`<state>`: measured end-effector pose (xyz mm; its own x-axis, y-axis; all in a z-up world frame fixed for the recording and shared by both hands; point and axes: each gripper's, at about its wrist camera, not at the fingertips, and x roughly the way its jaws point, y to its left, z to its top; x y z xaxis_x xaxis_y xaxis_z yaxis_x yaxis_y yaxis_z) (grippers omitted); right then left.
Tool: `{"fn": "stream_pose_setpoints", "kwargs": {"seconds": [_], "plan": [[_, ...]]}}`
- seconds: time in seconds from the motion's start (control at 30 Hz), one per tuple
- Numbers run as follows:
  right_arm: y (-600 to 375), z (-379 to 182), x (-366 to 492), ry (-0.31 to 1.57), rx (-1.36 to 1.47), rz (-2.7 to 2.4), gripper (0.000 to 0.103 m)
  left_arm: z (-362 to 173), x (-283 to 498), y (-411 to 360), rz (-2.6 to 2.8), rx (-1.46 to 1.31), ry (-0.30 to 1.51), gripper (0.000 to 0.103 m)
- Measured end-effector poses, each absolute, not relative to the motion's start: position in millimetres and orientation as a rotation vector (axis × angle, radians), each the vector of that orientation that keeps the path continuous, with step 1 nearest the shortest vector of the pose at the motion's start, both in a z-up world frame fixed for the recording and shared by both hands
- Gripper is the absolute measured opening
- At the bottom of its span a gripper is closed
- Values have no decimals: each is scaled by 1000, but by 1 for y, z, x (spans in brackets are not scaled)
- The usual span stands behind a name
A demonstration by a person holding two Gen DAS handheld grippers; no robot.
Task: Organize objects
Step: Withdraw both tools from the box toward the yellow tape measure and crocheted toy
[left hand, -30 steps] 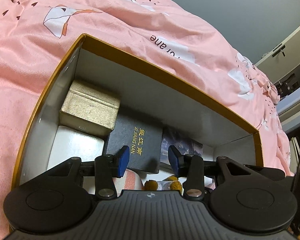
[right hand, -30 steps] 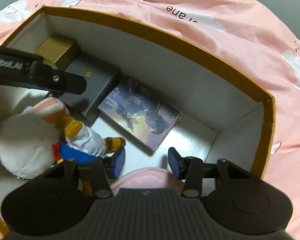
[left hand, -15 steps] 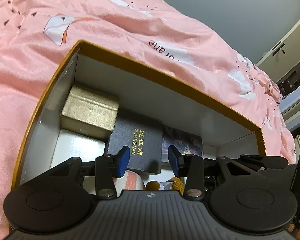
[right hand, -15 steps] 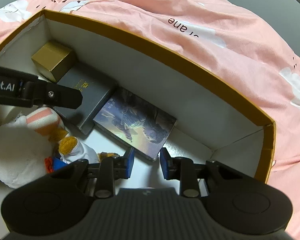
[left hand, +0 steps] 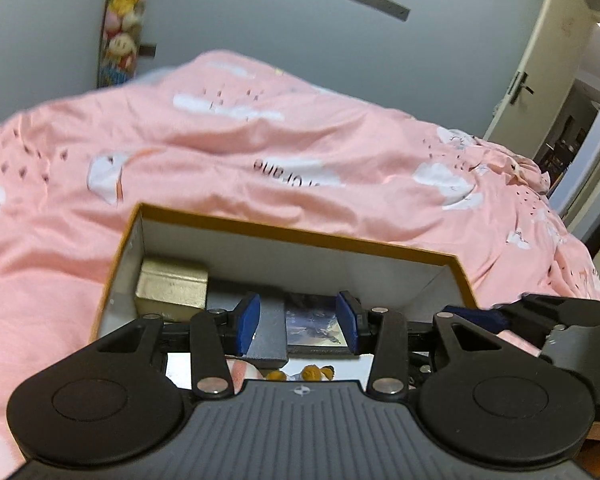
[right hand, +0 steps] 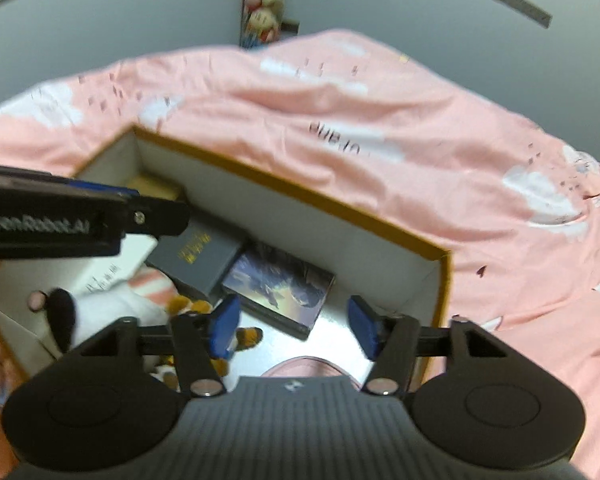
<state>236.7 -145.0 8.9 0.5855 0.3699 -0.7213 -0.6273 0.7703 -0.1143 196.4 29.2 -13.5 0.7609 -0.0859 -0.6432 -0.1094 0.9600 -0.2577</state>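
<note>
Soft pink cloth is being shown on the bedspread (left hand: 300, 152); matt white card is lining the box (right hand: 300, 216); a gold case (left hand: 172, 290) is gleaming, metallic.

both wrist views above box (left hand: 300, 236)

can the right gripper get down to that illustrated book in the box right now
Probably yes. The right gripper is open and empty, hovering over the orange-rimmed box. The illustrated book lies flat and uncovered on the floor; only the plush toy sits nearby.
</note>
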Motion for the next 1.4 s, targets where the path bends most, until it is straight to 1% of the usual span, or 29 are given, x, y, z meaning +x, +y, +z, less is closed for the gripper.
{"fn": "stream_pose_setpoints", "kwargs": {"seconds": [0.07,0.23,0.4,0.5,0.63,0.77,0.97,1.27,1.4], "plan": [[-152,19,221,688,-346,596,71,-7,187,25,17,-267,689,48],[-155,26,203,607,-284,590,71,9,161,19,10,-221,647,48],[-166,31,170,594,-244,587,71,19,132,15,-42,-188,646,49],[-172,28,153,601,-221,583,72,17,116,19,-82,-218,686,50],[-177,15,130,658,-209,573,72,4,92,20,-137,-235,769,50],[-183,-6,115,772,-169,575,72,-16,76,20,-156,-231,889,50],[-183,-45,101,943,-168,526,67,-50,64,26,-135,-239,1052,50],[-182,-76,83,1095,-119,601,67,-77,37,24,-153,-196,1193,50],[-178,-84,77,1136,-128,628,67,-79,26,28,-160,-213,1178,50]]}}
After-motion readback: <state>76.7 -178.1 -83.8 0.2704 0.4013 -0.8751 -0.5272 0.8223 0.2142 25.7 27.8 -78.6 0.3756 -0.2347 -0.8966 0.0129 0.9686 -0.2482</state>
